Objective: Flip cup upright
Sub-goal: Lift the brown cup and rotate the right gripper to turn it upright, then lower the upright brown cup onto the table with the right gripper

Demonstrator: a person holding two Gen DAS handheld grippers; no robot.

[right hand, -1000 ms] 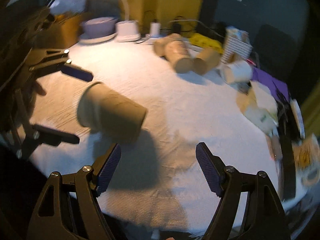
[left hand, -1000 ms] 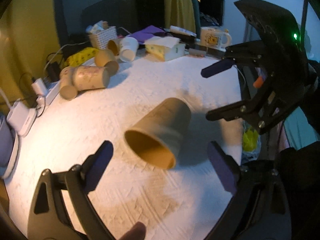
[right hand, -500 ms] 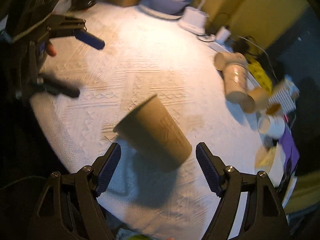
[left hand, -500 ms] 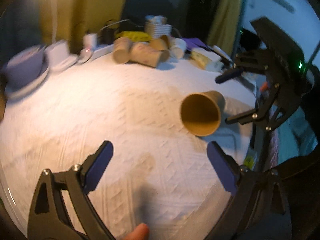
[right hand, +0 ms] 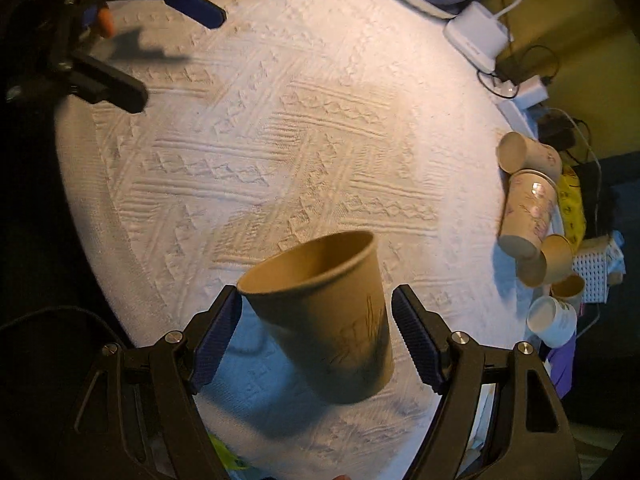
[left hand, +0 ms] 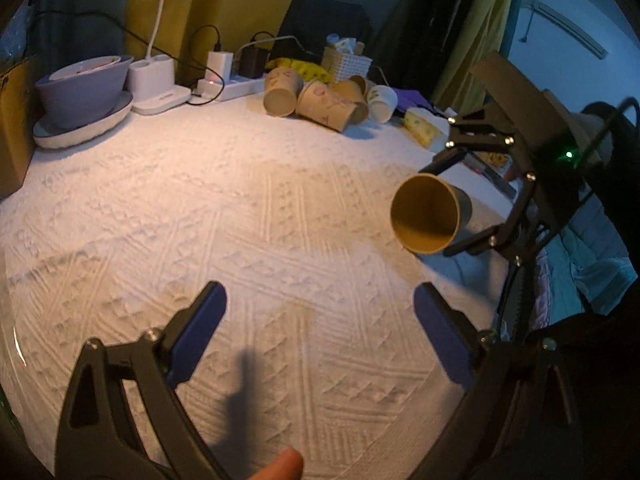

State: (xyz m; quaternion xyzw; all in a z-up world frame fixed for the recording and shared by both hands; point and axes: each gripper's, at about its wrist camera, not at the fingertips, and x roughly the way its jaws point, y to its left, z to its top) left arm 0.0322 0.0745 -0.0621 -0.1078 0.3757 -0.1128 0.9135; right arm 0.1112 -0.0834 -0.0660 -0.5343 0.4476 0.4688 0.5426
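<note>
A brown paper cup lies on its side on the white tablecloth, between the fingers of my right gripper. The jaws are open around it, blue pads beside the cup walls with small gaps. In the left wrist view the cup shows its open mouth toward the camera, with the right gripper straddling it near the table's right edge. My left gripper is open and empty over the middle of the cloth; it also shows in the right wrist view.
A pile of several paper cups lies at the back of the table, next to a white basket. A purple bowl on a plate, a white charger base and a power strip stand at the back left.
The right gripper has closed in around the lying cup, which now sits between its fingers. The left gripper has swung away to the left, so the cup sits further right in its view.
</note>
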